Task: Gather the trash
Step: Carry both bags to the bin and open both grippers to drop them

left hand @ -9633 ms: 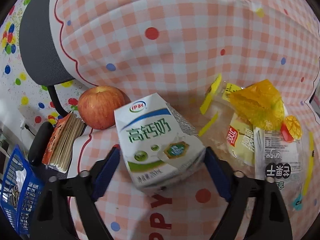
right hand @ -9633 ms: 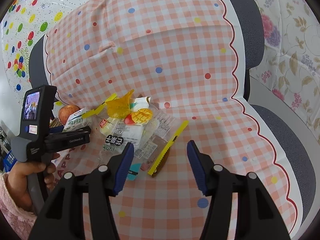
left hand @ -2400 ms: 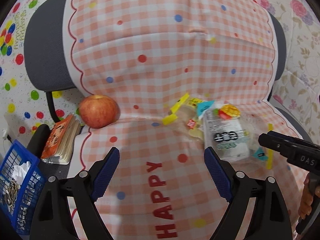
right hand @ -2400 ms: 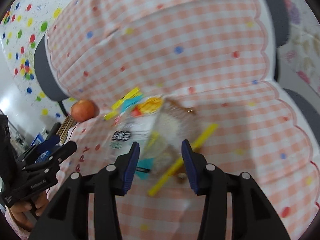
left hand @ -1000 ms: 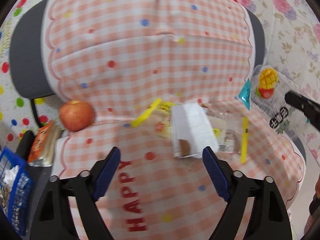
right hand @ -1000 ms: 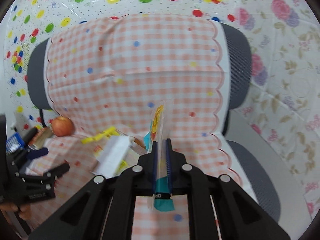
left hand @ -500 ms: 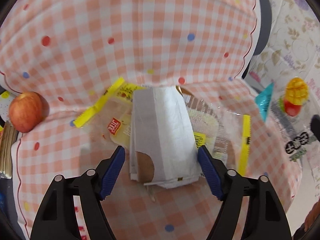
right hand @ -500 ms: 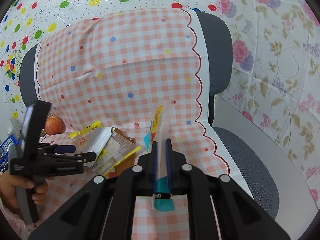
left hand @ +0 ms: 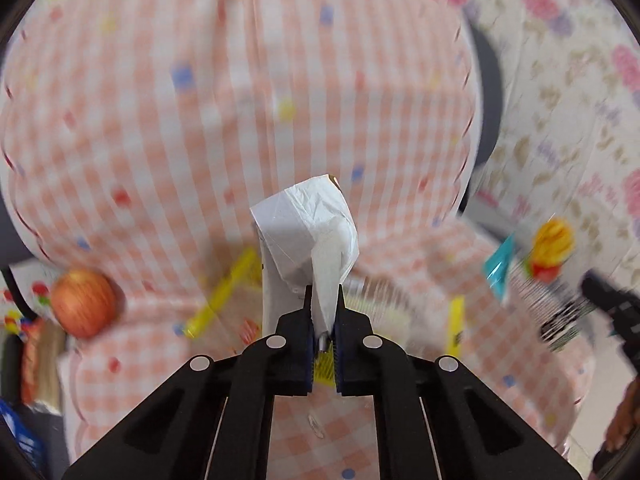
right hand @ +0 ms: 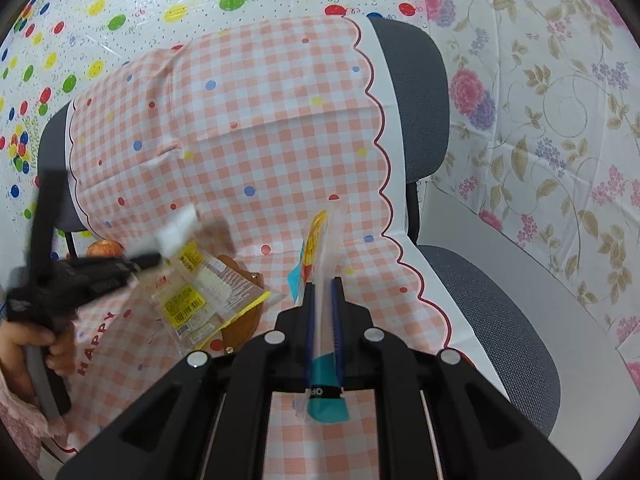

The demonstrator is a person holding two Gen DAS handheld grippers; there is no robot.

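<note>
My left gripper (left hand: 323, 300) is closing its jaws on a crumpled white paper bag (left hand: 308, 232), pinched between the pads and lifted off the checked seat; the bag (right hand: 176, 234) shows blurred at the left in the right wrist view. My right gripper (right hand: 322, 284) is shut on a clear fruit-printed wrapper (right hand: 318, 240) that stands edge-on between its pads; that wrapper (left hand: 552, 248) hangs at the right of the left wrist view. Clear wrappers with yellow strips (right hand: 200, 292) lie on the seat.
A red apple (left hand: 82, 302) rests at the seat's left edge beside an orange booklet (left hand: 30, 356). The grey chair (right hand: 416, 92) is draped in a pink checked cloth (right hand: 260, 120). A blue basket (left hand: 16, 440) sits low at the left. A hand (right hand: 44, 344) holds the left tool.
The left jaws have gone from wide open around the white bag to pinching it, and the bag has been lifted up. The right gripper still holds its wrapper and has shifted slightly.
</note>
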